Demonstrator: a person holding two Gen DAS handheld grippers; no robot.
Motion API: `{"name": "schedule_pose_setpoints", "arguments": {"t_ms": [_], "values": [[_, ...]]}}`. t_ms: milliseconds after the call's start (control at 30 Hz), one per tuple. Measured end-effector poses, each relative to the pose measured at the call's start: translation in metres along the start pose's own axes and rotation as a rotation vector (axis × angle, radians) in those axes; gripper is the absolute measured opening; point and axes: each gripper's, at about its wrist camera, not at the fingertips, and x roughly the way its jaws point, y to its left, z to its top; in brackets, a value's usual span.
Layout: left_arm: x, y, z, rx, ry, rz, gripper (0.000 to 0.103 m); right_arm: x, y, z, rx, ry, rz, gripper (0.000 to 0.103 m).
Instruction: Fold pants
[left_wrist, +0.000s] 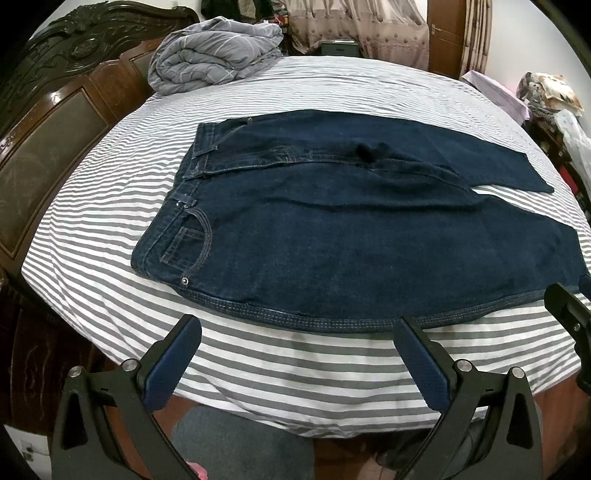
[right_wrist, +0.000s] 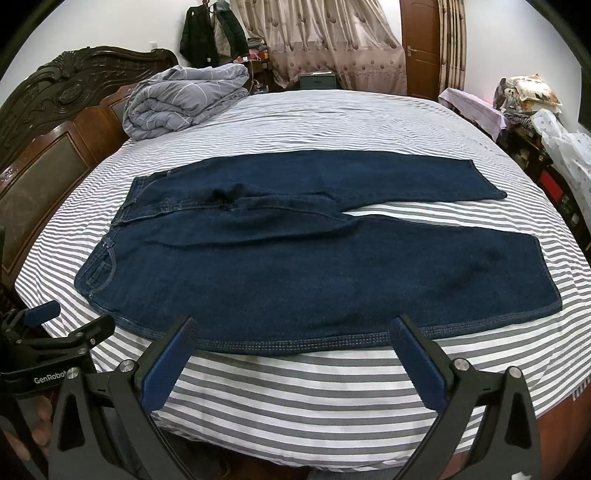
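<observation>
Both sets of fingers are standing wide apart and holding nothing: the left gripper is hovering just short of the near side seam of the pants, toward the waistband end, and the right gripper is hovering at the same seam further toward the leg hem. Fingertips of both are reaching just up to the stitched edge; whether any pad is touching denim, I cannot tell. The pants are lying flat and face up on the striped bed sheet, waistband toward the carved headboard, legs splayed in a narrow V away from it, the near leg broad and smooth, the far leg lying beyond it with a wedge of sheet showing between. Judgement: the step in hand is the first lengthwise fold, near leg over far leg. To do it well, each gripper should be pinching the near seam through both denim layers, one near the pocket rivet, one toward the hem, then lifting together and carrying level away from the headboard-side corner line so the seams are meeting. Denim is looking stiff and heavy; uneven lift is likely dragging the crotch bunch. A folded grey quilt is sitting beside the headboard, well apart from the pants.
</observation>
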Motion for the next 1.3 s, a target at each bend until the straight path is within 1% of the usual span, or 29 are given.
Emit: {"name": "schedule_pose_setpoints", "arguments": {"t_ms": [133, 267, 333, 467, 500, 533, 567, 633, 700, 767, 833, 900, 933, 967, 1033, 1067, 1167, 1233, 1267, 1300], "values": [[0.001, 0.001, 0.003, 0.019, -0.002, -0.013, 0.103, 0.001, 0.001, 0.0, -0.008, 0.007, 0.018, 0.103], [0.005, 0.011, 0.017, 0.035, 0.0, -0.046, 0.103, 0.007, -0.002, 0.016, -0.051, 0.038, 0.091, 0.103], [0.007, 0.021, 0.031, 0.044, -0.018, -0.034, 0.103, 0.012, -0.007, 0.031, -0.066, 0.059, 0.132, 0.103], [0.01, 0.041, 0.067, 0.076, -0.061, -0.002, 0.103, 0.026, -0.024, 0.076, -0.069, 0.096, 0.202, 0.103], [0.012, 0.048, 0.08, 0.085, -0.075, 0.009, 0.103, 0.031, -0.03, 0.094, -0.08, 0.102, 0.214, 0.103], [0.013, 0.055, 0.089, 0.093, -0.083, 0.01, 0.103, 0.034, -0.032, 0.104, -0.086, 0.104, 0.213, 0.103], [0.015, 0.061, 0.1, 0.099, -0.091, 0.012, 0.103, 0.04, -0.036, 0.123, -0.108, 0.11, 0.208, 0.103], [0.023, 0.077, 0.126, 0.108, -0.107, 0.032, 0.103, 0.05, -0.037, 0.147, -0.147, 0.121, 0.199, 0.102], [0.033, 0.091, 0.15, 0.108, -0.123, 0.038, 0.103, 0.067, -0.037, 0.18, -0.207, 0.133, 0.194, 0.098], [0.047, 0.106, 0.176, 0.11, -0.13, 0.04, 0.103, 0.085, -0.036, 0.205, -0.239, 0.16, 0.222, 0.096], [0.066, 0.12, 0.202, 0.11, -0.12, 0.038, 0.102, 0.111, -0.033, 0.231, -0.282, 0.19, 0.246, 0.092], [0.086, 0.131, 0.223, 0.108, -0.102, 0.014, 0.102, 0.139, -0.031, 0.251, -0.31, 0.215, 0.251, 0.09], [0.098, 0.137, 0.234, 0.107, -0.095, 0.004, 0.101, 0.148, -0.031, 0.257, -0.316, 0.224, 0.254, 0.085], [0.11, 0.141, 0.244, 0.11, -0.086, -0.005, 0.099, 0.168, -0.03, 0.268, -0.32, 0.245, 0.264, 0.082], [0.132, 0.148, 0.26, 0.105, -0.074, -0.03, 0.095, 0.191, -0.031, 0.279, -0.315, 0.28, 0.302, 0.075], [0.144, 0.15, 0.269, 0.106, -0.058, -0.039, 0.093, 0.208, -0.031, 0.287, -0.315, 0.304, 0.327, 0.074], [0.174, 0.154, 0.291, 0.113, -0.032, -0.077, 0.089, 0.249, -0.026, 0.3, -0.344, 0.359, 0.359, 0.072], [0.194, 0.153, 0.305, 0.148, -0.022, -0.088, 0.089, 0.278, -0.019, 0.306, -0.376, 0.404, 0.365, 0.069], [0.204, 0.149, 0.311, 0.176, -0.019, -0.076, 0.089, 0.289, -0.016, 0.308, -0.39, 0.423, 0.369, 0.067], [0.215, 0.145, 0.316, 0.21, -0.012, -0.059, 0.089, 0.296, -0.014, 0.308, -0.4, 0.435, 0.368, 0.064]]}}
